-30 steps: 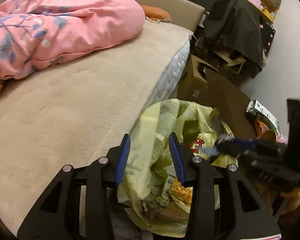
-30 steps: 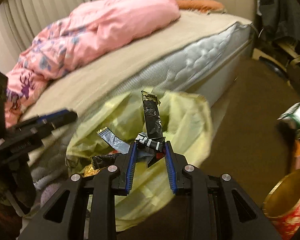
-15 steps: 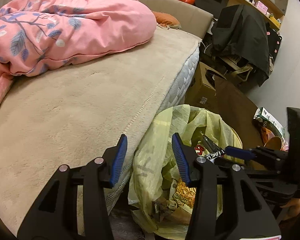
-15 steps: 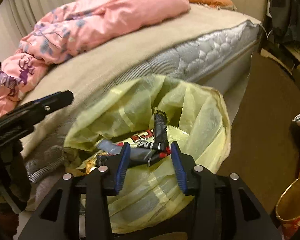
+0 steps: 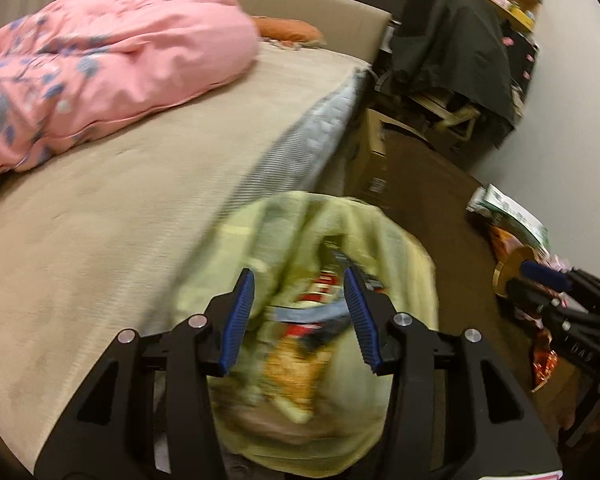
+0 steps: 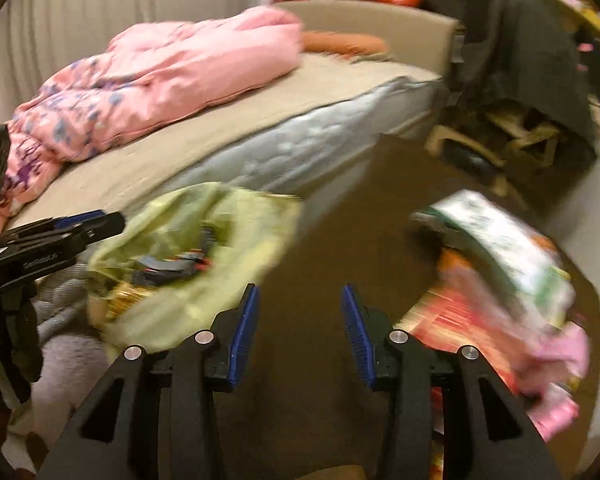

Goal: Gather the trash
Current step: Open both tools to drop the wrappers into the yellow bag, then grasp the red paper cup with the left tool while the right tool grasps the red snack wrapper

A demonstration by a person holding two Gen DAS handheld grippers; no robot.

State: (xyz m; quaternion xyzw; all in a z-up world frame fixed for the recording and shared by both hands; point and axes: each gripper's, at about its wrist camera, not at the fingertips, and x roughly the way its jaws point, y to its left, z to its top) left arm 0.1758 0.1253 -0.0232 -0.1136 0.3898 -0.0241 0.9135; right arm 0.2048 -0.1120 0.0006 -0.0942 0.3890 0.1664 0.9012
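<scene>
A yellow trash bag (image 5: 404,268) stands open on the floor against the bed, with several wrappers (image 5: 296,356) inside. My left gripper (image 5: 298,280) hovers open over the bag's mouth; the wrappers show between its blue pads, which press on nothing. My right gripper (image 6: 300,292) is open and empty above the brown floor, to the right of the bag (image 6: 236,220). In the left wrist view the right gripper (image 5: 548,276) sits at the right edge. In the right wrist view the left gripper (image 6: 84,220) sits at the left edge. Both views are blurred.
A bed (image 5: 100,220) with a pink quilt (image 5: 120,64) fills the left. On the floor at the right lie a green-and-white box (image 6: 500,240), a red-and-gold tin (image 6: 452,320) and pink packets. A cardboard box (image 5: 374,164) and a dark-draped chair (image 5: 456,52) stand behind.
My right gripper opened and left its black wrapper in the bag, then swung right and up, away from the bag. My left gripper opened wider and shifted over the bag's mouth.
</scene>
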